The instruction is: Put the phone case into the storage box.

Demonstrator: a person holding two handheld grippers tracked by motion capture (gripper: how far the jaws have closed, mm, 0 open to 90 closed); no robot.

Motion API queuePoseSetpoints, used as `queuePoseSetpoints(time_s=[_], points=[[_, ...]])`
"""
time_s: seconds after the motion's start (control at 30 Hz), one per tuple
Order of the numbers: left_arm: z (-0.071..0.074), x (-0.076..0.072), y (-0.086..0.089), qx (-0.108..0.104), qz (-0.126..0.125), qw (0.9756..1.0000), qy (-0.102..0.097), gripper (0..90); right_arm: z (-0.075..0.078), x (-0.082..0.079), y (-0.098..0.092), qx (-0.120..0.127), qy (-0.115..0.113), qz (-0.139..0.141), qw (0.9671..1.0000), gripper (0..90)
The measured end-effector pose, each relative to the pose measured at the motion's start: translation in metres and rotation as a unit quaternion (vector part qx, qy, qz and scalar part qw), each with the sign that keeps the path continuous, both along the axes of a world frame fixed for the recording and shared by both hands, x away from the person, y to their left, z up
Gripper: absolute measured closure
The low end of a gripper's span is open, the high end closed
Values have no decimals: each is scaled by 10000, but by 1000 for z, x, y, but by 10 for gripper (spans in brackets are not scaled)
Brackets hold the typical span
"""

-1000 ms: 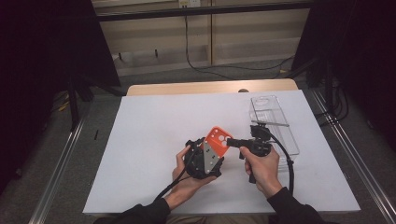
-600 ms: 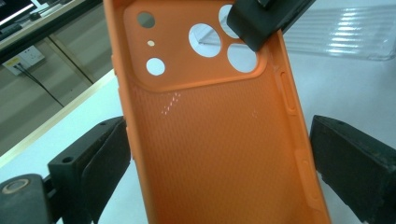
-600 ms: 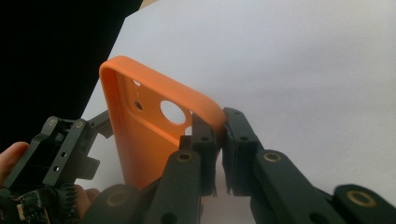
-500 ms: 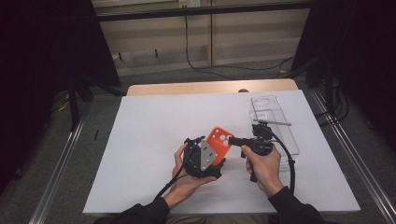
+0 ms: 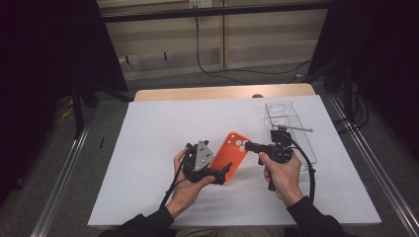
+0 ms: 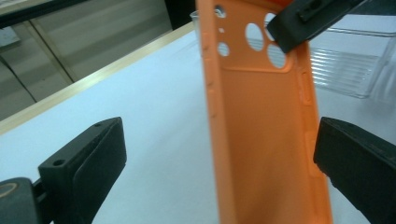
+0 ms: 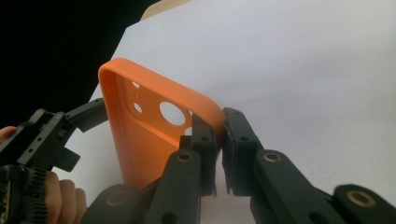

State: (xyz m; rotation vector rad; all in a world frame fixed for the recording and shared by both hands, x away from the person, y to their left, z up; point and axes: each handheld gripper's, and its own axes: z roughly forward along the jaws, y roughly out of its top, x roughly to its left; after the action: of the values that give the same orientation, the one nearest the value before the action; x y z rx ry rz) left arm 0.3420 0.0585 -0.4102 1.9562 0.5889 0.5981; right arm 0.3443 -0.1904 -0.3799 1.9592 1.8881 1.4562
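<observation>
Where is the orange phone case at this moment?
In the high view the orange phone case sits above mid-table, its camera-hole corner pinched by the right gripper, its lower end between the left gripper's opened jaws.

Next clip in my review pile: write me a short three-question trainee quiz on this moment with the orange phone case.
1. True or false: the left gripper clamps the orange phone case.
2. Which gripper grips the case at its camera-hole corner? A) left B) right C) neither
3. What clear thing lies on the table beyond the right gripper?

Key:
1. False. Its jaws have just been opening and stand apart on either side of the case, without pressing it.
2. B.
3. A clear plastic tray.
</observation>
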Motion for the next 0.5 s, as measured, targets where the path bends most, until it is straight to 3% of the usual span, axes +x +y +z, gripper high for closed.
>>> queuePoseSetpoints(time_s=[0.3, 0.5], points=[[1, 1, 19, -46, 191, 9998, 41, 23, 1, 0, -6, -120, -170, -24, 9998, 839], [1, 2, 31, -192, 347, 9992, 64, 23, 2, 0, -10, -162, -272, -21, 9995, 839]])
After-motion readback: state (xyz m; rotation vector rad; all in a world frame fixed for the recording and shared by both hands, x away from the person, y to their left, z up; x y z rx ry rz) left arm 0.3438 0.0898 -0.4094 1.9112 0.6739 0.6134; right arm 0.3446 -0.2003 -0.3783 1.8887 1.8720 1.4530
